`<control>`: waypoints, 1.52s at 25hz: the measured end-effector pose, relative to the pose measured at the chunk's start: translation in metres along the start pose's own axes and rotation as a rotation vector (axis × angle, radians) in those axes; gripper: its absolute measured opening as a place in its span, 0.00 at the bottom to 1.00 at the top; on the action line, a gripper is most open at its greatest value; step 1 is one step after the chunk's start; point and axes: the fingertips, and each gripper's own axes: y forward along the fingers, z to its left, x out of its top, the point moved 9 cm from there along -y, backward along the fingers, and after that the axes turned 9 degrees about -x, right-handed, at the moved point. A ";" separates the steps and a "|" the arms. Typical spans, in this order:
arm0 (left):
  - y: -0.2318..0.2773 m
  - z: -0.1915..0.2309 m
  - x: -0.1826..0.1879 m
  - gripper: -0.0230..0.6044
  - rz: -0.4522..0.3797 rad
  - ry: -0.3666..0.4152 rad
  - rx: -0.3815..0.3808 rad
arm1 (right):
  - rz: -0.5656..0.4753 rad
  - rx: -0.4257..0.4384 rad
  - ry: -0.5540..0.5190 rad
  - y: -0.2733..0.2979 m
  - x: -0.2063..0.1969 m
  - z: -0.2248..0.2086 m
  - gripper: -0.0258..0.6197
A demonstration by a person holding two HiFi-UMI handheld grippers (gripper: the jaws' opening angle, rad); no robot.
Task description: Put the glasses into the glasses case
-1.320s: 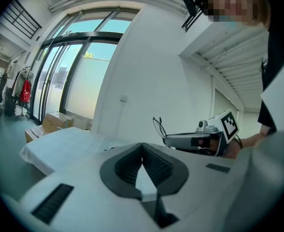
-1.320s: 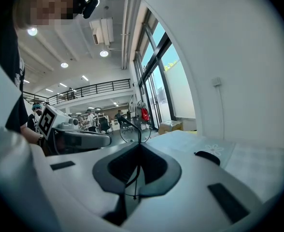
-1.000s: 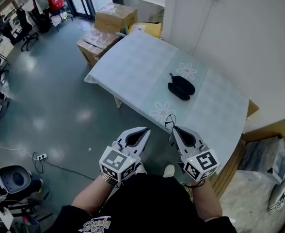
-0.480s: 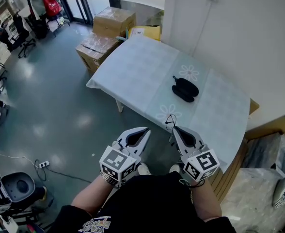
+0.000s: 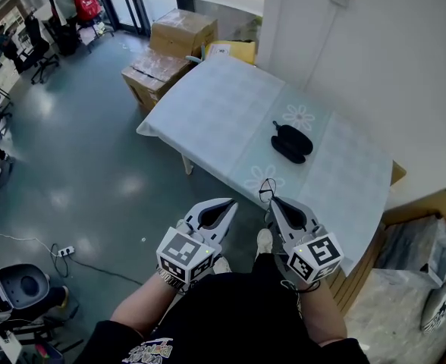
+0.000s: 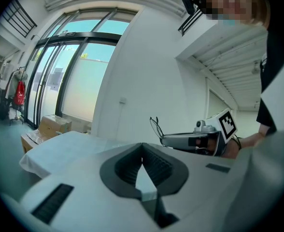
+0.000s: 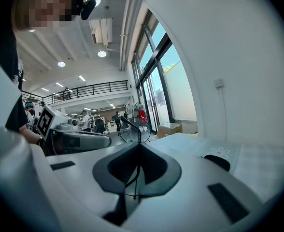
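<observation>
A: Right gripper, state?
B: Closed on the glasses. In the right gripper view a thin wire of the frame runs down between the pads, with a lens ring standing above the tips. The left gripper has its jaws together with nothing in them, and is held just beside the right one.
A: Ground?
B: Tabletop under a pale cloth with flower prints, set against the wall. Both grippers hang over the floor, short of its near edge.
A: Target?
B: Glasses case, dark, on the right part of the tabletop by a flower print. It lies ahead of the right gripper and slightly to its right. The right gripper view has the case low and right of the jaws. The left gripper is farther away and off the line.
A: Axis?
B: The long axis slants across the head view, roughly crosswise to the line from gripper to case. It reads as two dark lobes side by side, so it is probably open, but I'm not sure at this range.
A: Judgement?
B: Carry stage. The right arm is nearer and should reach forward over the near edge, a touch right. The glasses' long side will likely need turning to match the case's axis.
</observation>
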 end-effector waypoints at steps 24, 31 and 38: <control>0.133 0.024 0.008 0.08 0.063 0.009 0.073 | 0.084 0.085 -0.005 0.069 0.011 -0.157 0.08; 0.166 0.036 0.007 0.08 0.092 0.023 0.088 | 0.132 0.110 -0.018 0.106 0.002 -0.199 0.08; 0.186 0.052 0.003 0.08 0.116 0.021 0.115 | 0.213 0.140 -0.078 0.147 -0.011 -0.237 0.08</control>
